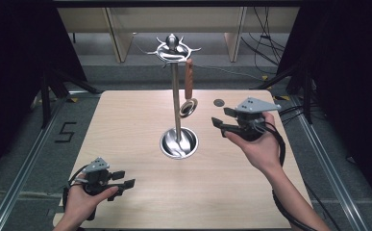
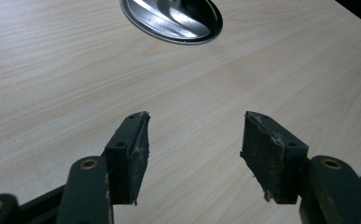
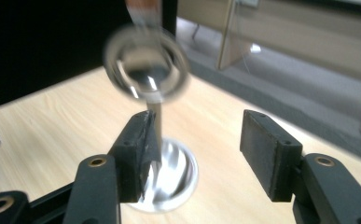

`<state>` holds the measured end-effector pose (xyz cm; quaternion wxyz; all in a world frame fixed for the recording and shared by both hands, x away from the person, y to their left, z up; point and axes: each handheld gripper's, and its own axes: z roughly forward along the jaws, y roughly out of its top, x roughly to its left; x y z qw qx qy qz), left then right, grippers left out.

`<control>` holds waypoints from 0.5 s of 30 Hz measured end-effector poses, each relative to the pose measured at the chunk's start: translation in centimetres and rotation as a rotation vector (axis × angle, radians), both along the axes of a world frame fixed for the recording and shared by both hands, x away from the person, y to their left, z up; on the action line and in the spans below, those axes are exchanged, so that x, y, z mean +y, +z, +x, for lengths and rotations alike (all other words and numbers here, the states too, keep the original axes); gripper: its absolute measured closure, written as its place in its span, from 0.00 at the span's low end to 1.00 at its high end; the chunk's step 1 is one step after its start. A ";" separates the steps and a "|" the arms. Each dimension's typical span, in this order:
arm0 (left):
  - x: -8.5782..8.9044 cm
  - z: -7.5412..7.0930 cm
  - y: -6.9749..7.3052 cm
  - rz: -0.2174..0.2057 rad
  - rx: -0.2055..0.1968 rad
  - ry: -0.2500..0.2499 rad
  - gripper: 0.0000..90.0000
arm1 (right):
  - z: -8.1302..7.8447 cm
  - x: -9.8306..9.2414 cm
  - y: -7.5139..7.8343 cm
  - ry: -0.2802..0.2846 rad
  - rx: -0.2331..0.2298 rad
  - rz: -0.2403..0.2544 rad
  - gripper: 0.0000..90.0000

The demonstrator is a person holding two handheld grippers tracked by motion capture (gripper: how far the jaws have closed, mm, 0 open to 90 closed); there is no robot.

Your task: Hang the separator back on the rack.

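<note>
Left gripper (image 1: 124, 179) at 7 o'clock on the desk (image 1: 126, 125) — jaws apart, empty. Right gripper (image 1: 220, 117) at 3 o'clock, jaws apart, empty — wooden-handled utensil (image 1: 189, 84) hung on stand (image 1: 176, 96). Hanging judged done; only withdrawal left.

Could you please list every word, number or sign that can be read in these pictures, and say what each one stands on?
"5": a dark figure marked on the grey floor to the left of the wooden table, seen in the high view.
Nothing else can be read: the utensil stand, the hanging utensil and both grippers carry no legible text.
</note>
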<state>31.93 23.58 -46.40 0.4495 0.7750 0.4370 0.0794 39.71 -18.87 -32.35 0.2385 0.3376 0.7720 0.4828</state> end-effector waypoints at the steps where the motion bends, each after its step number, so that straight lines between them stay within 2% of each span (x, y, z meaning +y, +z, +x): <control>1: 0.0 0.0 0.0 -0.001 0.005 0.000 0.45 | -0.2 -0.5 -0.6 -0.009 0.020 0.001 0.50; 5: 0.0 0.0 -0.1 0.003 0.008 0.001 0.45 | -0.9 -2.5 -3.0 -0.047 0.056 -0.014 0.50; 9: 0.0 0.0 -0.1 0.007 0.009 0.004 0.45 | -1.5 -4.5 -5.6 -0.084 0.121 -0.035 0.49; 11: 0.0 0.1 -0.2 0.008 0.011 0.004 0.45 | -1.4 -5.6 -6.8 -0.102 0.126 -0.060 0.49; 12: 0.0 0.1 -0.2 0.011 0.011 -0.001 0.45 | -1.4 -6.0 -7.3 -0.114 0.132 -0.055 0.49; 15: 0.0 0.1 -0.2 0.010 0.015 0.000 0.44 | -1.5 -7.3 -9.1 -0.162 0.187 -0.051 0.49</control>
